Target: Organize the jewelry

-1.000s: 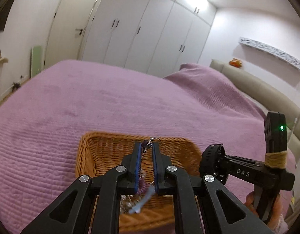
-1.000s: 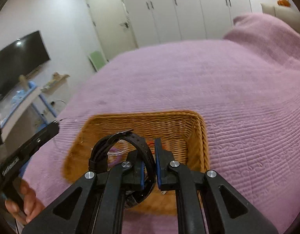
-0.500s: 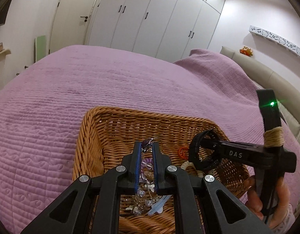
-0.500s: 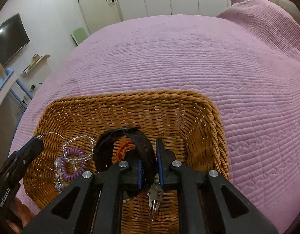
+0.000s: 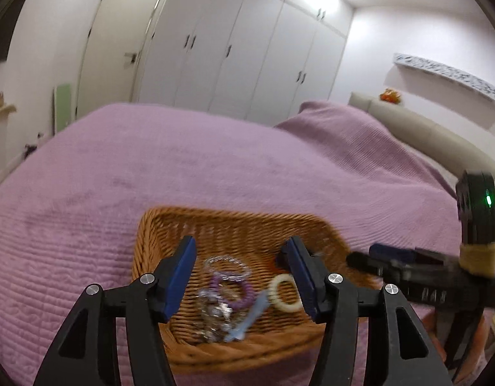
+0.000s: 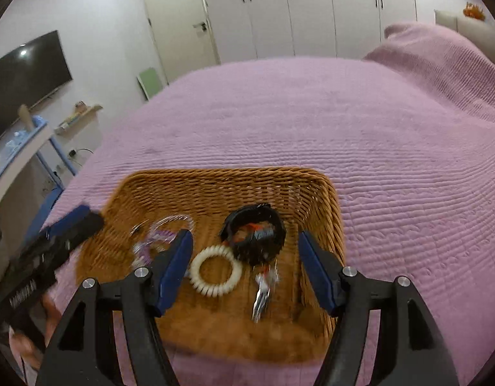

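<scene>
Fingers (image 5: 183, 267) of both grippers spread wide over wicker basket (image 6: 331, 199), black watch (image 6: 257, 234) plain only from right wrist

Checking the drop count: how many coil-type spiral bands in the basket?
2. A cream spiral band lies mid-basket, left of the black watch; a purple spiral band sits left of that, tangled with silver chains. More could be hidden underneath.

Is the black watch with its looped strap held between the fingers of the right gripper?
No, the black watch lies in the wicker basket while the right gripper is open.
</scene>
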### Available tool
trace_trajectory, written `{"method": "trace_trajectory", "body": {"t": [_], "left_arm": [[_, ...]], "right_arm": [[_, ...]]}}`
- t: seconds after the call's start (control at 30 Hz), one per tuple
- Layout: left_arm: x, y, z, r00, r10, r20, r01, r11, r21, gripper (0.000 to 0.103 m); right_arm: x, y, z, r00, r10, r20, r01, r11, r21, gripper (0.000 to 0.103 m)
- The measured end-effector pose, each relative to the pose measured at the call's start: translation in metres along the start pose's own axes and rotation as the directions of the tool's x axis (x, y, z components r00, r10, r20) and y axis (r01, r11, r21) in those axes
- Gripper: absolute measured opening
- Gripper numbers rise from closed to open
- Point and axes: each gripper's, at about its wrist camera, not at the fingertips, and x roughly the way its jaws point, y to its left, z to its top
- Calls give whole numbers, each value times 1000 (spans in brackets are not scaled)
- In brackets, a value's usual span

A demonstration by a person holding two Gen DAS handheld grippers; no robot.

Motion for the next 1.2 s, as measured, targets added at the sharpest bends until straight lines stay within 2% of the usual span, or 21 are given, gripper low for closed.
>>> {"method": "trace_trajectory", "body": {"t": [0.1, 0.2, 0.27, 0.4, 0.47, 0.57, 0.63, 0.7, 0.77, 0.83, 0.9, 1.0, 1.2], "left_arm": [[-34, -25, 1, 999, 17, 41, -19, 999, 39, 64], [-74, -50, -6, 996, 46, 77, -52, 995, 82, 70], [-101, -64, -18, 992, 69, 102, -79, 992, 101, 76], [-149, -75, -47, 986, 107, 125, -119, 989, 93, 78], [-161, -74, -57, 977, 151, 148, -166, 982, 92, 79], [-160, -69, -72, 964, 207, 170, -225, 969, 98, 79], [-150, -60, -89, 964, 221, 149, -231, 971, 55, 79], [-143, -51, -106, 964, 224, 146, -230, 973, 25, 79], [-131, -49, -121, 955, 271, 119, -278, 960, 40, 79], [-126, -51, -120, 956, 268, 121, -277, 959, 65, 79], [-123, -48, -121, 957, 260, 128, -269, 961, 61, 79], [-113, -37, -125, 962, 259, 83, -262, 964, 35, 79], [-114, -41, -126, 961, 260, 90, -265, 963, 44, 79]], "right_arm": [[-37, 11, -13, 999, -25, 44, 28, 998, -56, 71], [-83, 28, -34, 989, -68, 134, 83, 990, -111, 71], [-111, 37, -56, 975, -91, 201, 117, 985, -124, 71], [-141, 48, -97, 946, -191, 264, 225, 969, -105, 71], [-151, 46, -110, 933, -206, 293, 240, 967, -83, 71], [-162, 40, -129, 907, -235, 349, 260, 965, -25, 71], [-161, 34, -139, 898, -241, 369, 254, 967, 13, 72], [-157, 28, -151, 904, -219, 367, 218, 975, 45, 72], [-151, 26, -162, 905, -222, 363, 217, 975, 56, 72], [-144, 24, -166, 912, -214, 351, 208, 977, 56, 72], [-142, 26, -163, 910, -216, 355, 213, 976, 49, 72], [-135, 29, -166, 903, -224, 366, 223, 974, 46, 72], [-120, 27, -169, 916, -220, 335, 221, 975, 35, 73]]}}
